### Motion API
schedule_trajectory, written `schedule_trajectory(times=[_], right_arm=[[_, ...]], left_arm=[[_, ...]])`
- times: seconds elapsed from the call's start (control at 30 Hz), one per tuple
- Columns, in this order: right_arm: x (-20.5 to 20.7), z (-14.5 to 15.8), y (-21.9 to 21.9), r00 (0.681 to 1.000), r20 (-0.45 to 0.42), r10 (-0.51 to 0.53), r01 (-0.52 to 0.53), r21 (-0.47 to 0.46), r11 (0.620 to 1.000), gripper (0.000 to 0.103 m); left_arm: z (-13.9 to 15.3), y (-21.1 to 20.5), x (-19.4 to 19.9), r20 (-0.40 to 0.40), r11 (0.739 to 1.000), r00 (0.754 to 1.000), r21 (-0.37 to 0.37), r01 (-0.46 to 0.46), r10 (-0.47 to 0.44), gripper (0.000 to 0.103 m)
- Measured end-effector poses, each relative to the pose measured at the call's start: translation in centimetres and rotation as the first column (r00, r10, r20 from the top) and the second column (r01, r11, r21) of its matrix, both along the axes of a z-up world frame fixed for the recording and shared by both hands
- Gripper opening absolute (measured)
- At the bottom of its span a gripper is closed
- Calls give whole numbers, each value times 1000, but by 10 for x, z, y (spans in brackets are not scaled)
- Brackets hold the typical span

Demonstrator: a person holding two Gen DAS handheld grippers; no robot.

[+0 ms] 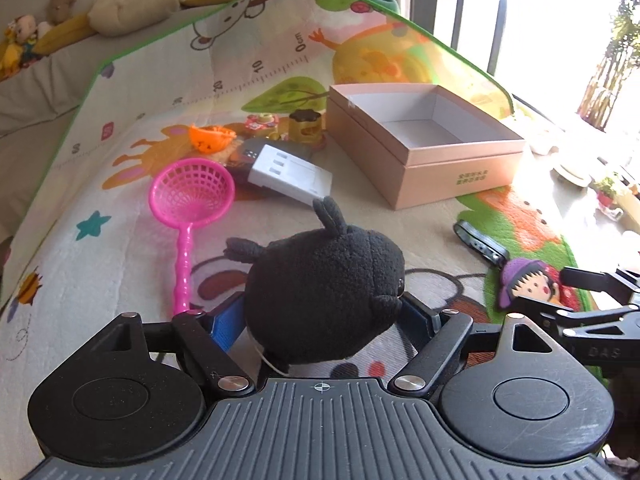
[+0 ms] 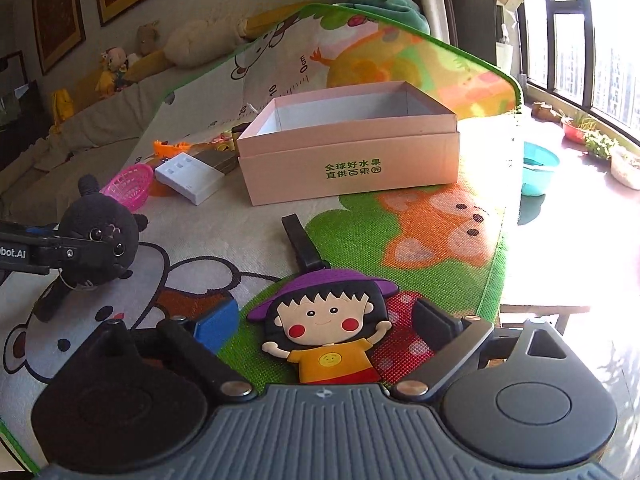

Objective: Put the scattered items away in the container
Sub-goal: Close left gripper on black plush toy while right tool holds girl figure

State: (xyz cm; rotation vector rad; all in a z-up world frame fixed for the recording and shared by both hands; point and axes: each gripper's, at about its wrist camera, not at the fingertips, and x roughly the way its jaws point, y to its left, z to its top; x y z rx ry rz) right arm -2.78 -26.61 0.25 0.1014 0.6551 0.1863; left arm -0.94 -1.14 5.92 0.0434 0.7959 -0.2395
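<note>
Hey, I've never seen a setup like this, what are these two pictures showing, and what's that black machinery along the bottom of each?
The black machinery is a handheld two-finger gripper; a person carries one in each hand, each with a camera looking along its fingers. One picture is from the left gripper, the other from the right gripper. The left one is closed on a black plush toy. The right one is open around a flat cartoon-girl tag lying on the play mat. Also on the mat: an empty pink box, a pink toy net, a white block and small orange and yellow toys.
</note>
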Motion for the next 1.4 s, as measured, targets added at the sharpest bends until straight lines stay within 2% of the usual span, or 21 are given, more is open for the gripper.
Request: schedule_trajectory(times=[0.1,0.2,0.43,0.53,0.63,0.73,0.93,1.1,1.17,1.27,1.4], right_arm=[[1,0,0,1000,-2,2,-2,-2,1000,95],[0,0,0,1000,-2,0,0,-2,1000,96],[1,0,0,1000,-10,-7,7,-4,1000,98],[1,0,0,1000,-12,-10,10,-4,1000,98],[1,0,0,1000,-12,-10,10,-1,1000,99],[1,-1,0,1000,-14,-7,7,-3,1000,100],[1,0,0,1000,-15,-7,7,-3,1000,100],[1,-1,0,1000,-16,-11,11,-8,1000,100],[2,-1,1,1000,-17,-13,13,-11,1000,100],[1,0,0,1000,-15,-19,19,-9,1000,100],[2,-1,0,1000,-19,-17,16,-7,1000,102]], left_arm=[[7,-4,-9,-47,996,996,-48,75,-78,85],[5,-14,-5,-31,995,994,-10,102,-103,85],[-10,-27,40,-36,997,996,25,79,-79,90],[-10,-20,49,-45,999,998,7,49,-49,90],[3,-7,38,-9,998,999,-42,40,-40,95],[16,-1,13,35,996,997,-40,74,-73,98],[9,-18,-49,73,976,974,64,208,-212,100],[-15,-49,-84,116,917,937,279,286,-328,100],[-21,-53,-83,114,904,938,325,277,-328,100],[-20,-45,-73,131,911,952,350,217,-277,100],[-10,-30,-56,190,917,955,372,144,-227,100]])
